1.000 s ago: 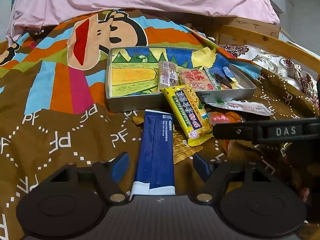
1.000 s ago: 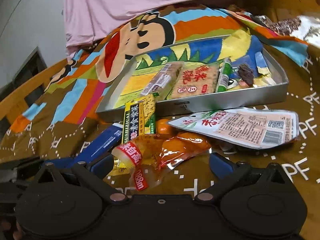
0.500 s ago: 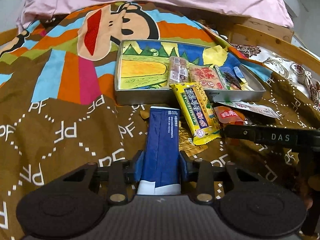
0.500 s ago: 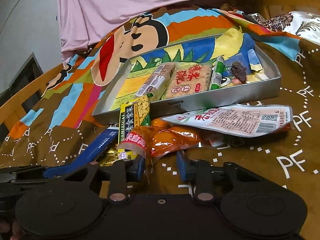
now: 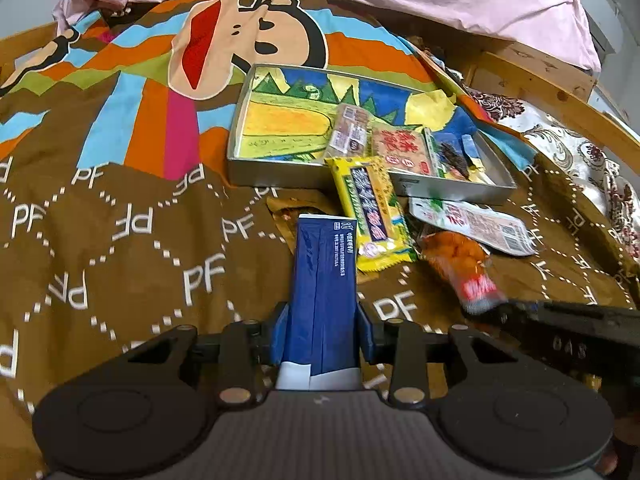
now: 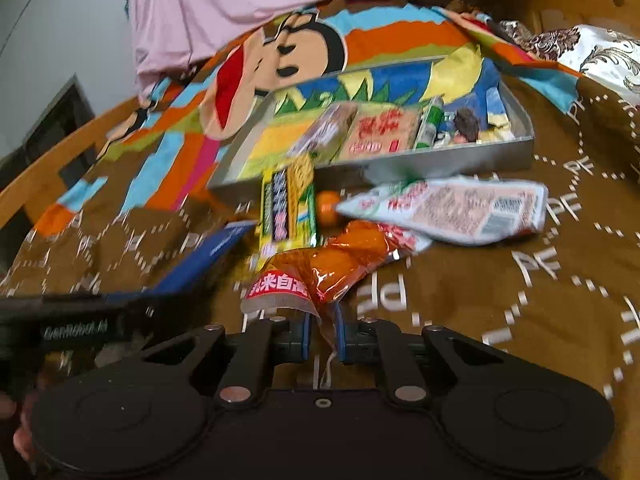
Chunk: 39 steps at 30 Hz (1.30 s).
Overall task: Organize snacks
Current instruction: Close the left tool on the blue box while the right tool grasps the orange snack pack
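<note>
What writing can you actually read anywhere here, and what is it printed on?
"PF": repeated across the brown blanket.
"DAS": right gripper side, blurred.
"来自": red end of the orange packet.
Blue packet, yellow packet, white packet: print too small or blurred.

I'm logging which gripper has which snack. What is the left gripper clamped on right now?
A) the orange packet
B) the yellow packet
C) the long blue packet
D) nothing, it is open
C: in the left wrist view the left gripper has its fingers pressed against both sides of the long blue packet.
</note>
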Available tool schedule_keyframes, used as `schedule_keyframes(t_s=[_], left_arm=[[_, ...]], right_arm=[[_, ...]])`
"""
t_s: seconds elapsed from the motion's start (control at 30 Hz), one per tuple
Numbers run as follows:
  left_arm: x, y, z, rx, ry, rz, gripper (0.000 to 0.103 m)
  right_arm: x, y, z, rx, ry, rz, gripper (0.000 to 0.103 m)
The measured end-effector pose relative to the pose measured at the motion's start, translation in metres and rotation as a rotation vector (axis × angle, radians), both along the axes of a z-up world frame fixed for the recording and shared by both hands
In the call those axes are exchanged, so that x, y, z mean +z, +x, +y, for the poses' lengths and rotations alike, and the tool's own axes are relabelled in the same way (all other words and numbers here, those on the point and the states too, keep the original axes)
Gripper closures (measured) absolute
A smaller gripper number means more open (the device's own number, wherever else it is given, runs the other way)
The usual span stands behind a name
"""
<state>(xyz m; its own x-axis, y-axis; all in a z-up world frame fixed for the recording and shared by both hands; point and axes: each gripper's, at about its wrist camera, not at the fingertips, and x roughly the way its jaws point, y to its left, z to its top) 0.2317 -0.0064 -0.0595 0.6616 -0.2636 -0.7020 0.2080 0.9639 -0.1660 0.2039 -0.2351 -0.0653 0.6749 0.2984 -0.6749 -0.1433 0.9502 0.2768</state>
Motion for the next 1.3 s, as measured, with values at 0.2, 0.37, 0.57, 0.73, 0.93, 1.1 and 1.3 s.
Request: schedule_keyframes(t_s=[0.2,0.37,0.57,0.73,0.93,1.1,1.3], left_arm=[[-0.005,-0.011,-0.005,-0.006,0.024,0.021,0.064],[-0.006,-0.007,-0.002,-0.001,0.015,0.028,0.064],[-0.012,0.002,0.002,0.005,-0.005,0.043,0.064],[-0.014,0.008,0.004,0.004,-0.024,0.049,0.063],[-0.014,0.014,0.008,0.006,-0.057,0.062,0.063],[-0.016,0.017,0.008,0.011,-0.068,0.065,0.063],[-0.017,0.016,0.006,0.013,-0.055,0.058,0.063]], right_arm=[[0.004,-0.023,0.002,0.036,-0.04,0.027,0.061],[0.013,-0.022,0.002,0.025,-0.027,-0.015,0.037],[0.01,-0.006,-0.009,-0.005,0.086,-0.013,0.029],[0.009,0.002,-0.012,0.004,0.169,0.035,0.026],[0.017,0.002,-0.012,0.045,0.193,0.056,0.014],[0.011,0.018,-0.016,-0.041,0.175,0.018,0.02],[-0.012,0.034,-0.01,-0.08,0.137,0.027,0.028]])
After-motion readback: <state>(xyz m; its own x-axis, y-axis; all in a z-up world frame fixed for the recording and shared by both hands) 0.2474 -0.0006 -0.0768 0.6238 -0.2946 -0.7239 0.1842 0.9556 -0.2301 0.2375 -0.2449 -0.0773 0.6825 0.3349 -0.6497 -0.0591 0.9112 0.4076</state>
